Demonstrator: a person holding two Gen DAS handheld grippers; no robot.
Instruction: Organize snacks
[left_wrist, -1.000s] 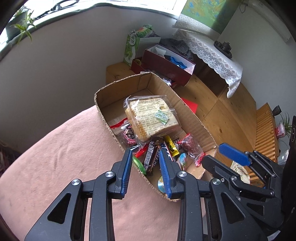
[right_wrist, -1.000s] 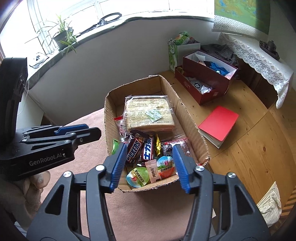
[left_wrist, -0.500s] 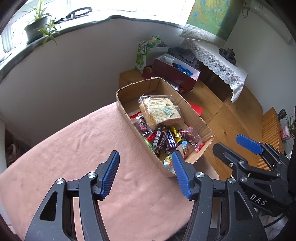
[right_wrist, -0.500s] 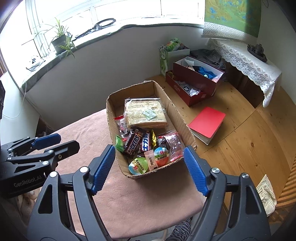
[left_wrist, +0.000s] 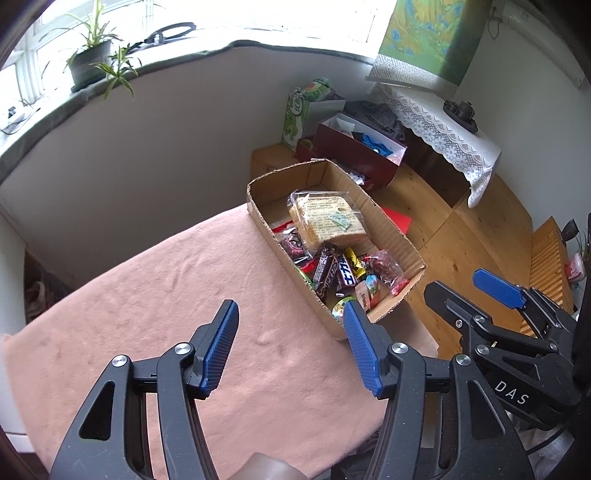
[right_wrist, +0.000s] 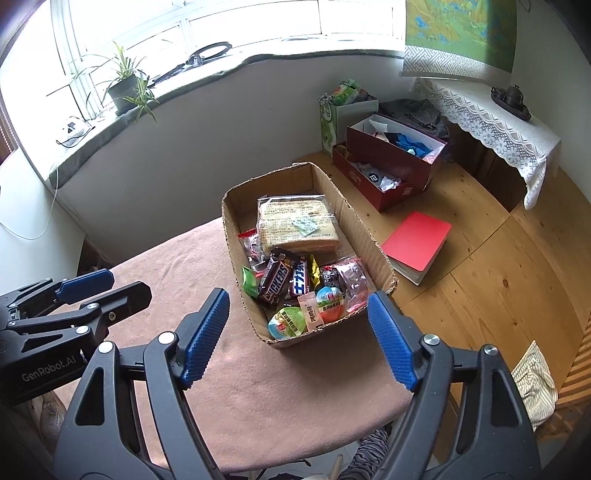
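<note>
table: pink-brown cloth over it, bare apart from the box at its far right corner.
cardboard box: open top, long side running along the table's right edge, its near right corner hanging just past that edge.
bread pack: clear bag, lies flat in the far half of the box, small green-white tag on top.
chocolate bars: dark wrappers, side by side in the box middle, just in front of the bread.
red clear bag: against the box's right wall, near end.
jelly cups: green one and orange one at the box's near wall, a pink sachet between them.
green packet: against the box's left wall.
left gripper: over the cloth, short of the box, jaws parted about halfway, nothing between them.
right gripper: jaws wide, framing the box's near end from above, touching nothing.
</note>
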